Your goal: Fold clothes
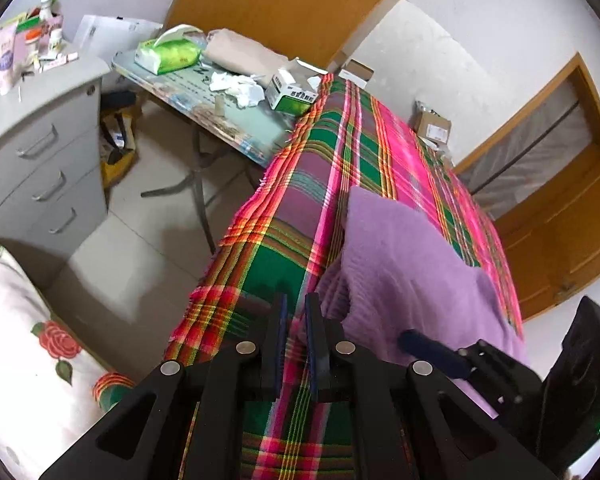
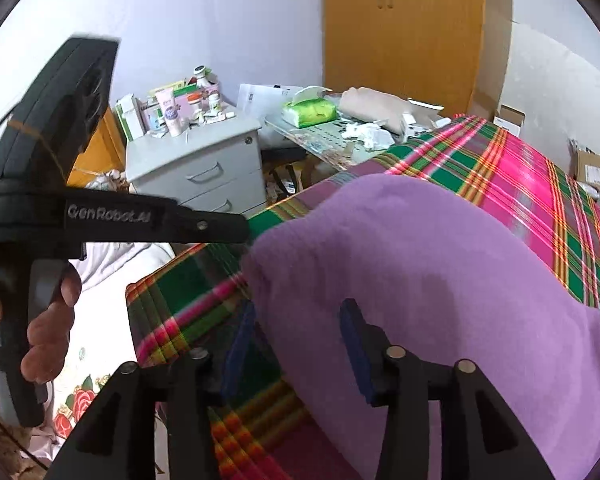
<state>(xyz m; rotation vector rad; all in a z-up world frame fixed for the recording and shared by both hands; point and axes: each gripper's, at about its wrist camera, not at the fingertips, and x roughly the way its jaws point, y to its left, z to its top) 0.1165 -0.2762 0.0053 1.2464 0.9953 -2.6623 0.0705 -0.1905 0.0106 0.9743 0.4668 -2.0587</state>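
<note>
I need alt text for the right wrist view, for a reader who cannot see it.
The open right gripper straddles the near edge of a purple garment lying on a pink-and-green plaid cloth. At left, a hand holds the left gripper near the garment's corner. Behind stand a cluttered grey drawer cabinet and a wooden wardrobe.

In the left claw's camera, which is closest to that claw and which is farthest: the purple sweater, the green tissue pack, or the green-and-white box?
1. Purple knitted sweater, just right of the left claw.
2. Green-and-white cardboard box, at the plaid cloth's far end.
3. Green tissue pack, far left on the table.
</note>
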